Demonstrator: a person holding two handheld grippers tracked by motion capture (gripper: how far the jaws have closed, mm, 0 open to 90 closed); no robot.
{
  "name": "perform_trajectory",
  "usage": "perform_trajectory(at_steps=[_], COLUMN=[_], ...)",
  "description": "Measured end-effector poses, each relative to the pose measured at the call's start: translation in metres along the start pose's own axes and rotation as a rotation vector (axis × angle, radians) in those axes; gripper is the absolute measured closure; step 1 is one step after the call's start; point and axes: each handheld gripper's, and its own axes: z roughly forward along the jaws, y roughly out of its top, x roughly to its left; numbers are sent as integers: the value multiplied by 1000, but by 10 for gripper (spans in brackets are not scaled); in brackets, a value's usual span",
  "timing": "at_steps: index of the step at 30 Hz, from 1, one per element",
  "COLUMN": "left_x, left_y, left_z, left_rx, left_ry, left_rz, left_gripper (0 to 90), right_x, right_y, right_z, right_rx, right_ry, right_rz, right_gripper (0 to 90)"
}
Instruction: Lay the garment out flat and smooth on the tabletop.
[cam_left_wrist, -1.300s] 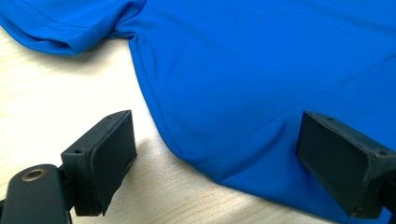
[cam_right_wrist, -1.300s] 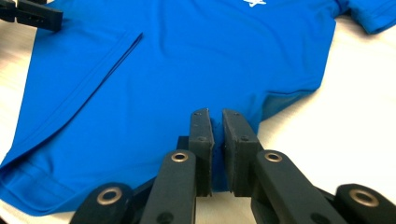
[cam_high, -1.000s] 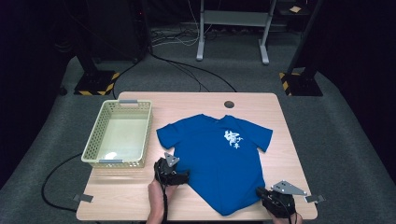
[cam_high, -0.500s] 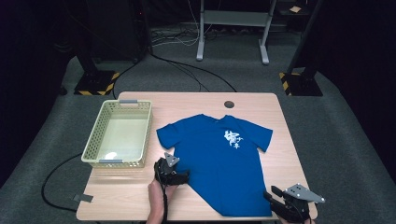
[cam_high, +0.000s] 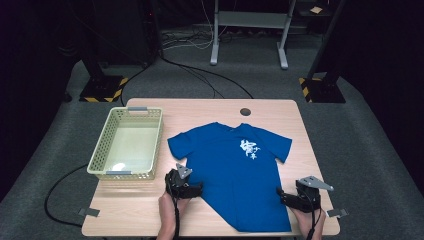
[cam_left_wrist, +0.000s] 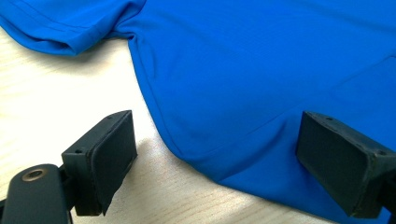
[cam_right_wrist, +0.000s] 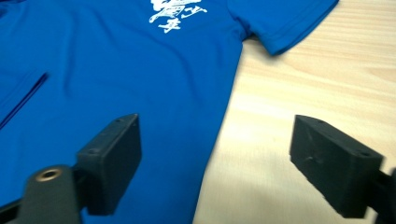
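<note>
The blue T-shirt (cam_high: 235, 172) lies flat on the table (cam_high: 210, 107), right of the basket (cam_high: 127, 142). The left gripper (cam_high: 192, 189) is spread astride the left side seam; the right gripper (cam_high: 284, 196), jaws just opened, straddles the right seam (nothing pinched). Grip both seams evenly. Bare tabletop flanks each edge.

You look down from high above your side of the desk (cam_high: 210, 107), facing forward, far enough to see it all. Each tool camera sits low and very close, looking along its own jaws. All three views share the blue shirt (cam_high: 235, 175): its left edge (cam_left_wrist: 243, 74), and its right edge (cam_right_wrist: 116, 70).
</note>
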Motion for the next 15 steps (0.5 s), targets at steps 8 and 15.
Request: perform_trajectory(at_steps=[8,15], left_x=[0,0], left_y=[0,0], left_z=[0,0], left_rx=[0,-1], left_ry=[0,0], left_rz=[0,1], left_gripper=[117,120], right_x=[-12,-22], right_y=[11,13], right_z=[28,40], right_rx=[36,58], right_ry=[-30,-78], right_rz=[-21,-33], right_gripper=[62,0])
